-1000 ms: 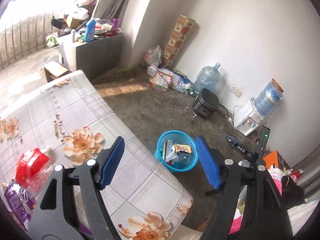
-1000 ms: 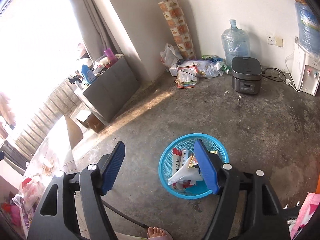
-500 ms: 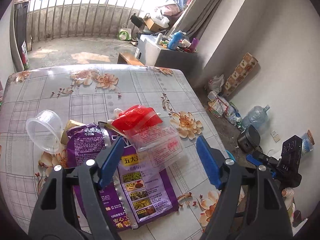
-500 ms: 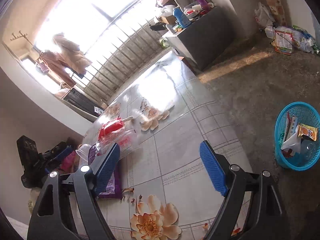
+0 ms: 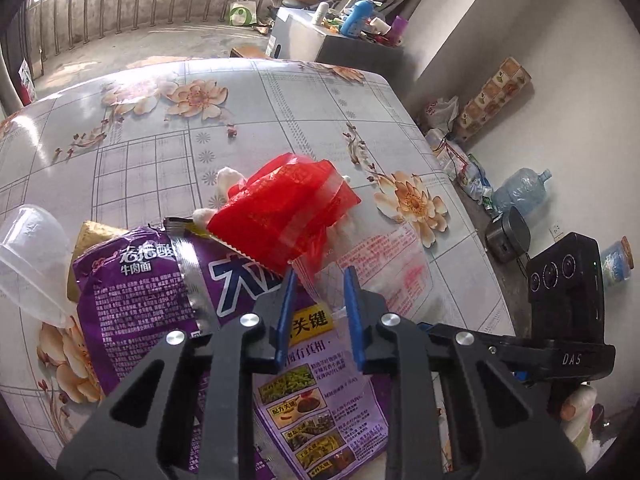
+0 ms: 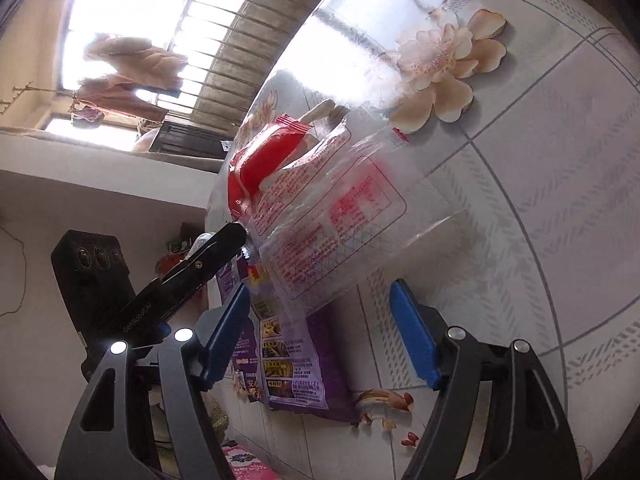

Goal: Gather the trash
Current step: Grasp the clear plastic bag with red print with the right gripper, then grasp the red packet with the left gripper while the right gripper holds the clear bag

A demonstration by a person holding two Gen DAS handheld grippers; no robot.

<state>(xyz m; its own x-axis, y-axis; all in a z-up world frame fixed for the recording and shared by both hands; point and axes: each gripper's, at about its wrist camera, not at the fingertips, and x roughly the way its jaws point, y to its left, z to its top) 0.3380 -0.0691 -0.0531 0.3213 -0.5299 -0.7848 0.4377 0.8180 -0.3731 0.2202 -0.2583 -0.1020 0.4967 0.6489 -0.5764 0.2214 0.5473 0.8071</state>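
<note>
A clear plastic bag with red print and a red top [image 5: 288, 208] lies on a purple noodle wrapper [image 5: 160, 280] on the flowered table [image 5: 240, 96]. My left gripper [image 5: 318, 280] has narrowed around the bag's near edge, with a small gap still between the jaws. In the right wrist view the bag [image 6: 320, 200] is lifted at its left corner by the left gripper's finger [image 6: 224, 244]. My right gripper [image 6: 320, 312] is open and empty, just in front of the bag and the purple wrapper [image 6: 296, 360].
A clear plastic cup [image 5: 28, 256] lies on its side at the table's left. On the floor to the right are a rice cooker [image 5: 508, 232] and a water jug [image 5: 524, 188]. Red scraps [image 6: 384, 400] lie near the table's edge.
Both grippers swung from the blue floor basket to the table. The left gripper moved in on the clear bag and its jaws narrowed. The right gripper came close to the bag, still open.
</note>
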